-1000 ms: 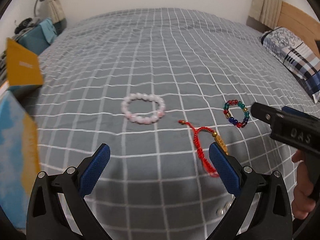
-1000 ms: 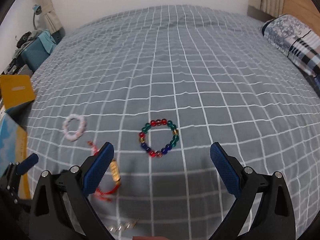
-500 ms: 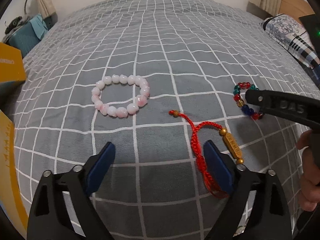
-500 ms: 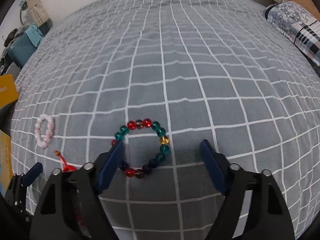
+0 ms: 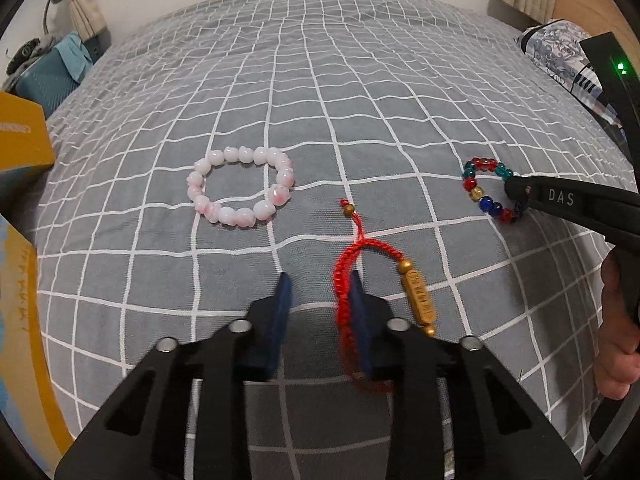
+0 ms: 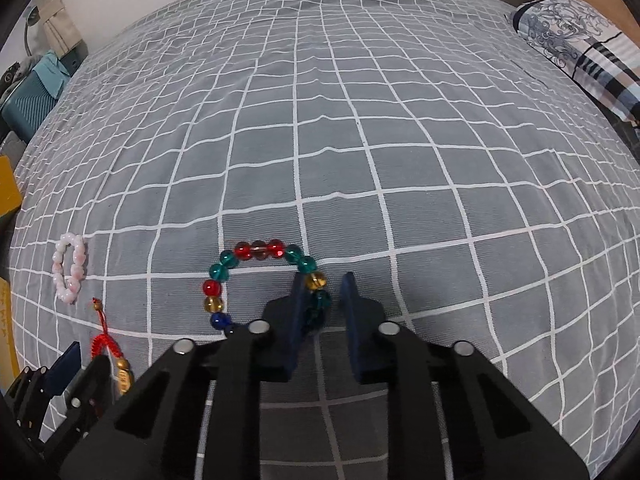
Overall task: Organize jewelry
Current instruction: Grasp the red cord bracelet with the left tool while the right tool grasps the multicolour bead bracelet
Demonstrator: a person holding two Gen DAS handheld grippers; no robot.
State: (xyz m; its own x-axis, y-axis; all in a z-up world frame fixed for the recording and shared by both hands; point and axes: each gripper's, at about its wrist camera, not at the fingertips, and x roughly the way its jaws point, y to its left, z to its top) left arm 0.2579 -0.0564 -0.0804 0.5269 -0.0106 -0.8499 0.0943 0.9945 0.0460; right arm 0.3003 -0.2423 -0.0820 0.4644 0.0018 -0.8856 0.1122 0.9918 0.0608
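We work on a grey checked bedspread [image 5: 320, 80]. The left gripper [image 5: 320, 292] and right gripper [image 6: 322, 292] are each partly open, gripping nothing. Only the left view shows the right hand [image 5: 616, 340].

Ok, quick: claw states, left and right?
Left claw: partly closed, gripping nothing; red cord bracelet at its right finger.
Right claw: narrowed around multicolor bead bracelet, not clamped.

I see a soft, matt cloth bed [image 5: 320, 80], shiny see-through colored beads [image 6: 256, 250], smooth glossy pink beads [image 5: 240, 184], a woven red string bracelet [image 5: 352, 256] with its shiny gold metal bar, and matt black plastic tongs [image 6: 322, 300]
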